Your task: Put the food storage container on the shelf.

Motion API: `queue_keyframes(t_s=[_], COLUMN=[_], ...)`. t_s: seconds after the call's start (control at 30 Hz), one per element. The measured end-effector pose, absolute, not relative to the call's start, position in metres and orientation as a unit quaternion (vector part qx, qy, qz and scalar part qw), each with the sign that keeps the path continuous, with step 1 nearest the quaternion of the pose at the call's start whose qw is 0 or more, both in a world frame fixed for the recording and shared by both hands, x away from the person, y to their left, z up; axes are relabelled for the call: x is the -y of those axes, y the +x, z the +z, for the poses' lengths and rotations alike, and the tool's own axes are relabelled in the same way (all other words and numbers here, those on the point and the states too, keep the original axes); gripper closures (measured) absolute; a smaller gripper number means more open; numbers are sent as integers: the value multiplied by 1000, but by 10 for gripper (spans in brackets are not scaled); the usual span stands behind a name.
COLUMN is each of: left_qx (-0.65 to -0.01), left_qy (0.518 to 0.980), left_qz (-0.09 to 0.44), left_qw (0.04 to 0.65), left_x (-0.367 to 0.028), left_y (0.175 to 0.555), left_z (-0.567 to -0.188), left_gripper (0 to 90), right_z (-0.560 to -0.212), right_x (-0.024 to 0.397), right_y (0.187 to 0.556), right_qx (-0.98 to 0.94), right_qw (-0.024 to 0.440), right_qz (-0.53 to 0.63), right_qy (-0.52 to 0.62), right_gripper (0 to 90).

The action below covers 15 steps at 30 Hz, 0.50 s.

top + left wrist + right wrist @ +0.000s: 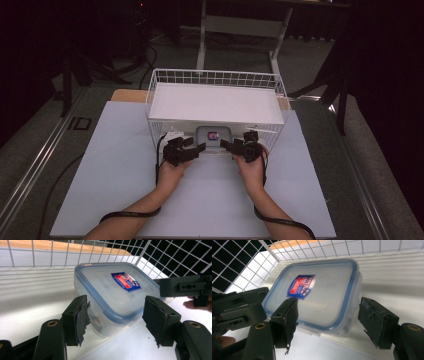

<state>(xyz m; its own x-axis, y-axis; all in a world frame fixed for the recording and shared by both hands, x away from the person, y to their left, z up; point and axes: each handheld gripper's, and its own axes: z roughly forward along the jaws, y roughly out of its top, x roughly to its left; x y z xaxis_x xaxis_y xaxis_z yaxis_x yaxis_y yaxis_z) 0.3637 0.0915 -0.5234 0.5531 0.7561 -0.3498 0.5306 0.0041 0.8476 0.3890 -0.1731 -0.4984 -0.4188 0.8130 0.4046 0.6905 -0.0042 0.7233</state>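
The blue-and-red label [125,281] on the container lid [105,287] carries print too blurred to read.

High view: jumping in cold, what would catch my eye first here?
A clear food container with a blue-rimmed lid and a red-and-blue label sits under the shelf of a white wire rack, at its open front. The left gripper and right gripper flank it from either side, jaws open, pads not pressing on it.
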Motion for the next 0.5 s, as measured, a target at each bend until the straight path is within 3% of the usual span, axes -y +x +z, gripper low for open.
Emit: queue_keyframes(t_s=[0.27,0.5], left_qx=[-452,-425], left_qy=[717,736], left_qz=[117,97], left_qw=[517,518], left_x=[-104,-116], left_y=[339,316], left_z=[-513,-503], left_gripper=[378,171], right_z=[-494,-487], right_x=[176,170], right_y=[362,342], right_qx=[-728,-745], right_qw=[94,113], right_qz=[454,447], right_qy=[505,482], right_gripper=[320,394])
